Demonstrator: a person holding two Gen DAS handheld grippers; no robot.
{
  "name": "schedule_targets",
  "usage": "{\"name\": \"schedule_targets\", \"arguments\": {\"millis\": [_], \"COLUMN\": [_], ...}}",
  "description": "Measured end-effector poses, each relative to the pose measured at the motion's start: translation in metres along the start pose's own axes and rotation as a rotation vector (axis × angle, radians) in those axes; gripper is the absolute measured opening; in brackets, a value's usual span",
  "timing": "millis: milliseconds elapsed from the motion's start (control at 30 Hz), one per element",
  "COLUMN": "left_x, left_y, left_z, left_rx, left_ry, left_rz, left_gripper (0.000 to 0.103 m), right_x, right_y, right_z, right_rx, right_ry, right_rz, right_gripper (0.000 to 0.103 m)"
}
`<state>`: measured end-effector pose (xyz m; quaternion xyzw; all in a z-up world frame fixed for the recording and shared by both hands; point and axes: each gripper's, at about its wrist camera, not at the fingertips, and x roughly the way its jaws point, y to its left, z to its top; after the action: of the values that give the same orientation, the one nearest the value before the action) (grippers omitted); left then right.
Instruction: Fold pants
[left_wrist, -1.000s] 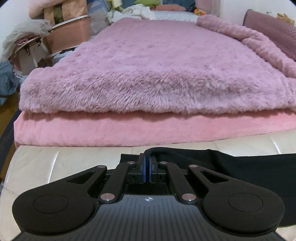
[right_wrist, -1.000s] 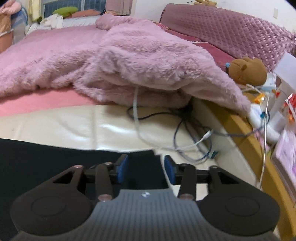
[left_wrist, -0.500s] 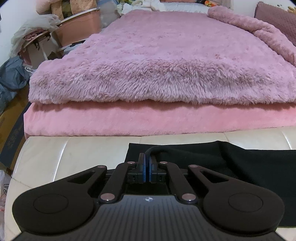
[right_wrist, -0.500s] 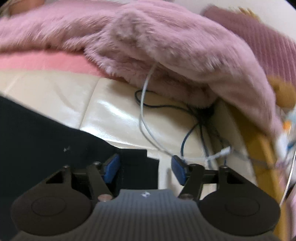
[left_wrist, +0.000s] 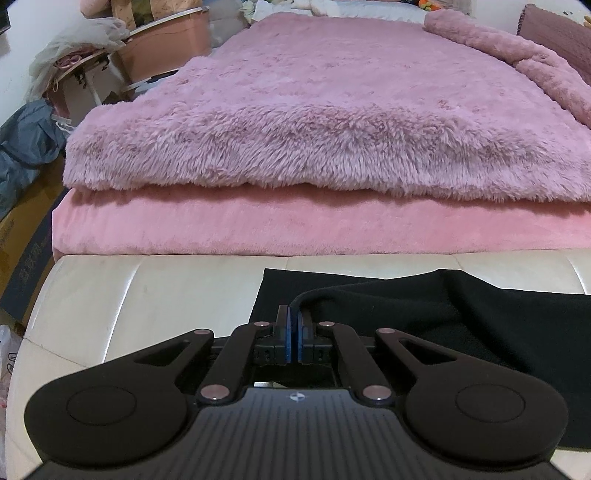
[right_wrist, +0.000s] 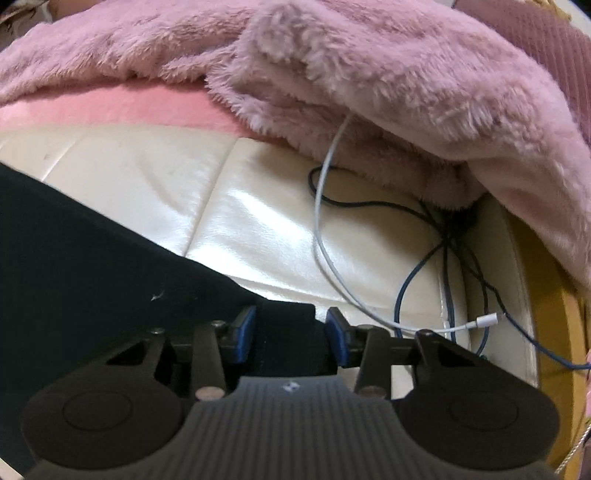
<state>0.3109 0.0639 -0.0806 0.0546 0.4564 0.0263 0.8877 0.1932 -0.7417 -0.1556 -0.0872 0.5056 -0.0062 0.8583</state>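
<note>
Cream leather bench at the foot of the bed carried the black pants. Our left gripper kept its jaws clamped on a raised hem, while our right gripper had spread its jaws wider around the other corner — released, we judged.

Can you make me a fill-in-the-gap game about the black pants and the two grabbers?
1. The left gripper has its jaws ____ on the black pants.
2. The right gripper has its jaws ____, with a corner of the pants between them.
3. The pants lie on a shiny ____-colored cushion.
4. The white cable comes out from under the fluffy ____ blanket.

Missing words: shut; open; cream; pink
</note>
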Motion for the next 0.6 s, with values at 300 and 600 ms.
{"name": "schedule_targets", "arguments": {"millis": [300,600], "left_x": [-0.009,-0.011], "left_y": [0.001,0.002], "left_z": [0.005,0.016], "left_rx": [-0.013,0.039], "left_ry": [-0.038,-0.056], "left_rz": [0.014,0.082], "left_gripper": [0.003,0.002], "right_x": [-0.044,-0.087], "right_y": [0.010,-0.013], "right_z": [-0.013,-0.037], "right_rx": [0.057,0.296], "right_ry": [-0.119,-0.258], "right_rz": [-0.075,-0.083], "right_gripper": [0.005,0.000]}}
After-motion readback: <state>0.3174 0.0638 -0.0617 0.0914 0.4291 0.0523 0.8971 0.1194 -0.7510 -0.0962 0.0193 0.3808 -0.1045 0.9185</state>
